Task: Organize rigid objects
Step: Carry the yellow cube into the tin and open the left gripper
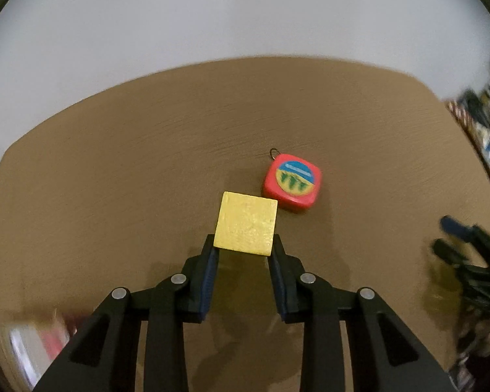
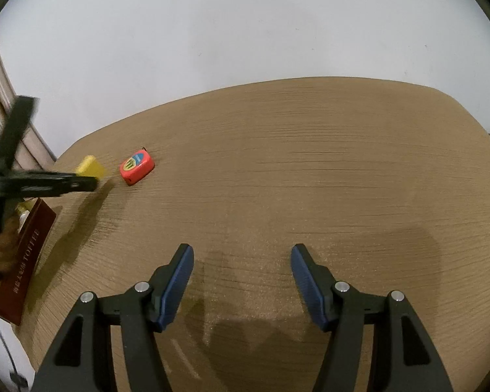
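My left gripper (image 1: 244, 245) is shut on a yellow block (image 1: 245, 223), held at its near end between the two blue pads. A red rounded tape measure (image 1: 292, 183) with a blue, yellow and green round label and a small metal ring lies on the brown table just right of and beyond the block. In the right wrist view the yellow block (image 2: 89, 165) and the red tape measure (image 2: 137, 166) sit at the far left, with the left gripper's black arm over the block. My right gripper (image 2: 241, 254) is open and empty above the table.
The wooden table (image 2: 310, 170) has a rounded far edge against a pale wall. A dark red box marked TOFFEE (image 2: 24, 261) lies at the table's left edge. Blurred clutter (image 1: 483, 130) stands off the table's right side. The right gripper shows blurred in the left wrist view (image 1: 464, 245).
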`<state>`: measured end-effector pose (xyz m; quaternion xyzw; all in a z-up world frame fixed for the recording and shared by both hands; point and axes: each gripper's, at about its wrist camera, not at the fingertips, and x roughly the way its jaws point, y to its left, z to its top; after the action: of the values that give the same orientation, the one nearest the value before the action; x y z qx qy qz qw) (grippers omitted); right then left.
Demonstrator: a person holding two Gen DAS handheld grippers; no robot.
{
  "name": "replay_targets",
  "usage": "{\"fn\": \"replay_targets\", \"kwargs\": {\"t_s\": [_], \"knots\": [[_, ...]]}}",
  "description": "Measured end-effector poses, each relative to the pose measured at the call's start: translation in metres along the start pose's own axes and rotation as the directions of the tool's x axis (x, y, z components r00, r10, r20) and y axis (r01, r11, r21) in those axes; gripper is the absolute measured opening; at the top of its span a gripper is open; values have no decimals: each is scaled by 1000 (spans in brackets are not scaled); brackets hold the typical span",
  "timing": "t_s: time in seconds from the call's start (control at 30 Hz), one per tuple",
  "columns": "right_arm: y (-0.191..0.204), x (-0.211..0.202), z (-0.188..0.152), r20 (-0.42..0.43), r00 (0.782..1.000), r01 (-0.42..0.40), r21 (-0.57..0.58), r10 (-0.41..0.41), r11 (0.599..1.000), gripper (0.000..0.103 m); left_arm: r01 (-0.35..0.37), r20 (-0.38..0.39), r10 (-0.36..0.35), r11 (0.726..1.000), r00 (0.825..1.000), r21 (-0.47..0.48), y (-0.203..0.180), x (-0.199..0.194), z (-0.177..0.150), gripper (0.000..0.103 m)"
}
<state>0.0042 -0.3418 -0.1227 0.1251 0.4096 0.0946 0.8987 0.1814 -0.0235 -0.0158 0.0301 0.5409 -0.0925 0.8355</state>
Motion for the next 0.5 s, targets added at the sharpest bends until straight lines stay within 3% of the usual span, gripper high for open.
{"fn": "replay_targets", "kwargs": {"t_s": [0.17, 0.3, 0.5], "knots": [[1, 0, 1, -2, 1000, 1, -2, -1, 1000, 64, 30, 52, -22, 989, 998, -146, 12, -75, -65, 27], [4, 1, 2, -5, 1000, 9, -10, -9, 1000, 64, 0, 53, 14, 966, 998, -260, 54, -136, -124, 27], [10, 6, 2, -12, 999, 34, -26, -35, 999, 64, -168, -46, 163, 915, 986, -367, 135, -184, -191, 27]]}}
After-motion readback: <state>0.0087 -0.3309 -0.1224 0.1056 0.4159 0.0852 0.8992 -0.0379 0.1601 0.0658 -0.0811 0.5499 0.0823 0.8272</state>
